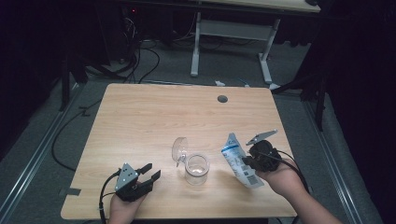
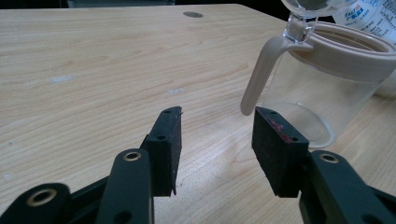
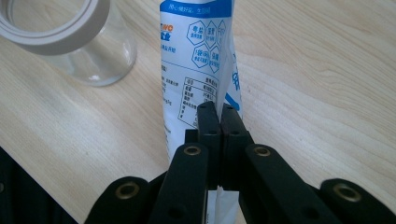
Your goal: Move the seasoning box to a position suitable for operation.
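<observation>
Lying bare and light, the wooden table (image 1: 140, 121) is holding a glass jar (image 1: 196, 169) with its lid flipped up, sitting at nine o'clock from the white-and-blue pouch (image 1: 239, 161) that the right gripper (image 1: 250, 161) is pinching tight, while the left gripper (image 1: 150, 171) is waiting wide apart at the jar's nine o'clock.

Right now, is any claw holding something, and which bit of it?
Yes. The right gripper is shut on the blue and white pouch, pinching its edge. The left gripper is open and holds nothing, near the glass jar.
</observation>
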The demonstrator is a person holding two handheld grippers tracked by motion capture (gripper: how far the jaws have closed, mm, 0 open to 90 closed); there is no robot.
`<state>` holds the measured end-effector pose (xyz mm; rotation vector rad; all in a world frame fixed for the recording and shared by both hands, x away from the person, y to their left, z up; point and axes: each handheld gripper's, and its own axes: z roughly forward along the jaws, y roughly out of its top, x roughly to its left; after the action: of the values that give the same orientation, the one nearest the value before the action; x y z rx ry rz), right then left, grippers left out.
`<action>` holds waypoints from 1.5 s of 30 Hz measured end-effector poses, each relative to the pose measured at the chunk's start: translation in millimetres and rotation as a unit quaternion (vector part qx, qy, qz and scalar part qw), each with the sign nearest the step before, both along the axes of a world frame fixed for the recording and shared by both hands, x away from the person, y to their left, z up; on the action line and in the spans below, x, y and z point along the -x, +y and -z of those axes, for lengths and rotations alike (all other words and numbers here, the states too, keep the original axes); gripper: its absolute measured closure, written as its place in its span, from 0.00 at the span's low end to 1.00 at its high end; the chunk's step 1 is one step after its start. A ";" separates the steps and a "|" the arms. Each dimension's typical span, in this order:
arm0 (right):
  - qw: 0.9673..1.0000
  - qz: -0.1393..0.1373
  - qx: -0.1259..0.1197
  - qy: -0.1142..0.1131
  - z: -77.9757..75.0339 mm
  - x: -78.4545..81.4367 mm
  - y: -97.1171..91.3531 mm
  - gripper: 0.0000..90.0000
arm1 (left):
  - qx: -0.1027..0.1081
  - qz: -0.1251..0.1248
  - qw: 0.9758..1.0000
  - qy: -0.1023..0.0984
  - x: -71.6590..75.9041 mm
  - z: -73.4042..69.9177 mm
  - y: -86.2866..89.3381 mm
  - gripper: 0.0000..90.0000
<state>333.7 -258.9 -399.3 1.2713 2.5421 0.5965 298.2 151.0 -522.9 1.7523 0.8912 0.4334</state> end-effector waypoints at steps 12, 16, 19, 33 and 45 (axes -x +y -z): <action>0.997 -0.012 0.052 0.052 -7.2 -12.1 10.1 1.00 | 0.002 -0.004 1.000 -0.004 2.1 -1.0 1.8 0.59; 0.996 -0.017 0.059 0.070 -9.1 -15.8 15.1 1.00 | 0.000 -0.003 1.000 -0.004 2.4 -1.0 1.0 0.59; 0.994 -0.021 0.064 0.085 -10.1 -19.0 18.3 1.00 | -0.001 0.000 1.000 -0.003 2.8 -1.0 -0.4 0.59; 0.989 -0.007 0.074 0.126 -11.2 -33.0 23.0 1.00 | -0.010 0.016 1.000 -0.012 5.2 -1.0 -8.2 0.57; 0.990 -0.022 0.086 0.107 -21.5 -21.8 27.9 1.00 | -0.006 0.040 0.999 -0.022 17.9 -1.4 -23.7 0.55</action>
<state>355.5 -230.9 -377.8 1.2823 2.7314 0.2529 280.3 127.3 -521.5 1.7757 0.7858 0.4250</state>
